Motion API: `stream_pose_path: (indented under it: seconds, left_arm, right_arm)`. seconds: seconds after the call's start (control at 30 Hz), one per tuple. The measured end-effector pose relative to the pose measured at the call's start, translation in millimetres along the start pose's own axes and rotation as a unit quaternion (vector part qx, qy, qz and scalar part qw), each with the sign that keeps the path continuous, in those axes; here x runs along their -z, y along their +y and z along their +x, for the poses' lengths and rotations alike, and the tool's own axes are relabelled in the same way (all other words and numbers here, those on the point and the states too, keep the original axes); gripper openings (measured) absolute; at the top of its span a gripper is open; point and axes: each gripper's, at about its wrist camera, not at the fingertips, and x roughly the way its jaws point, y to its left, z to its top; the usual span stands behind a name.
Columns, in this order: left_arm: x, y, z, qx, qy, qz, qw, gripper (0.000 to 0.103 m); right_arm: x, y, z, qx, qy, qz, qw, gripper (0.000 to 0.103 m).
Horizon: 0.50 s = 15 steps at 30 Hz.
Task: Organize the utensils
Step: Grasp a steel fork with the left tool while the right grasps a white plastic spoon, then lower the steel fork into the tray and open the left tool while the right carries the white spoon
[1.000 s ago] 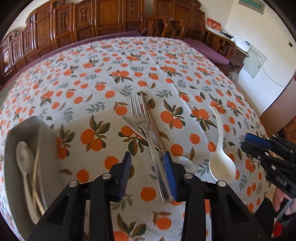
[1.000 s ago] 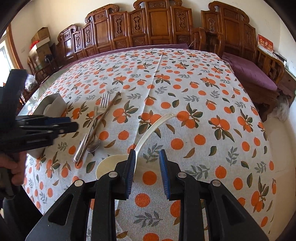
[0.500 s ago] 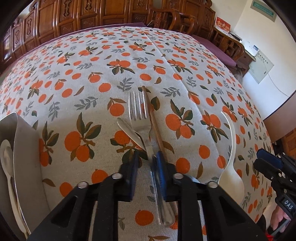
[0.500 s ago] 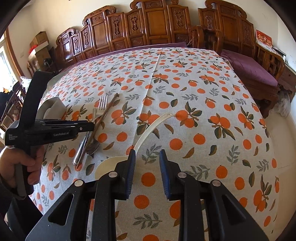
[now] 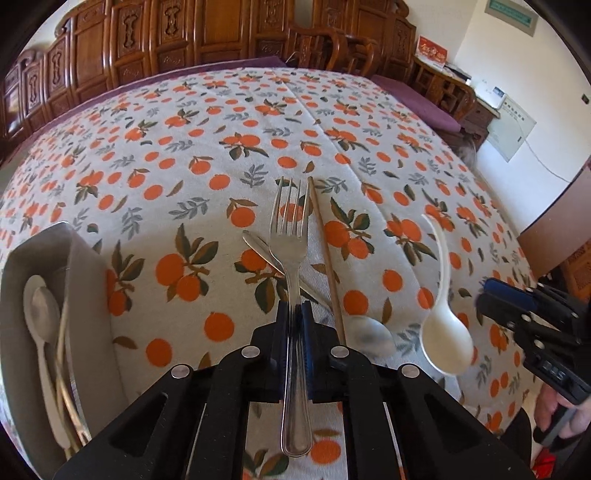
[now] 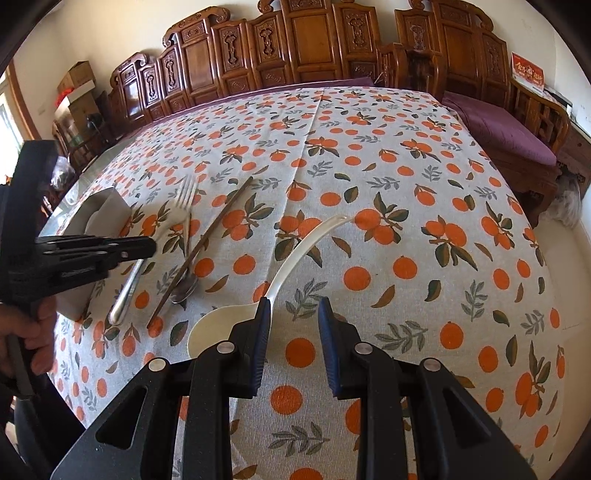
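Fork (image 5: 291, 254) clamped by its handle in my left gripper (image 5: 294, 314), jaws closing, tines toward twelve o'clock, tray (image 5: 22, 258) at nine, from right wrist, my right gripper (image 6: 293, 314) part open, empty, white spoon (image 6: 280, 273) at its eleven o'clock on tablecloth (image 6: 406, 206).

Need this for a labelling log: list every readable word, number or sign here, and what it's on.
"DAS", slightly blurred: body of the right hand-held gripper.
Side print on the left hand-held gripper, its jaws closing on the fork: too blurred.
Gold characters on the red sign: too small.
Text on the green sign and white wall panel: unreadable.
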Motion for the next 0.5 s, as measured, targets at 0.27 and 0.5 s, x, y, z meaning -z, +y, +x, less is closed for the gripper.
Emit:
stream_pose_path:
  seconds: [0.27, 0.5]
  left_arm:
    - [12.8, -0.2, -44.6, 0.014, -0.033, 0.012, 0.9993, 0.006]
    - [20.7, 2.5, -88.9, 0.026, -0.062, 0.019, 0.9976, 0.006]
  right_arm:
    - [-9.4, 6.2, 9.7, -0.011, -0.01, 0.02, 1.0, 0.039]
    - [-19.0, 12.7, 32.9, 0.004, -0.003, 0.028, 1.0, 0.04]
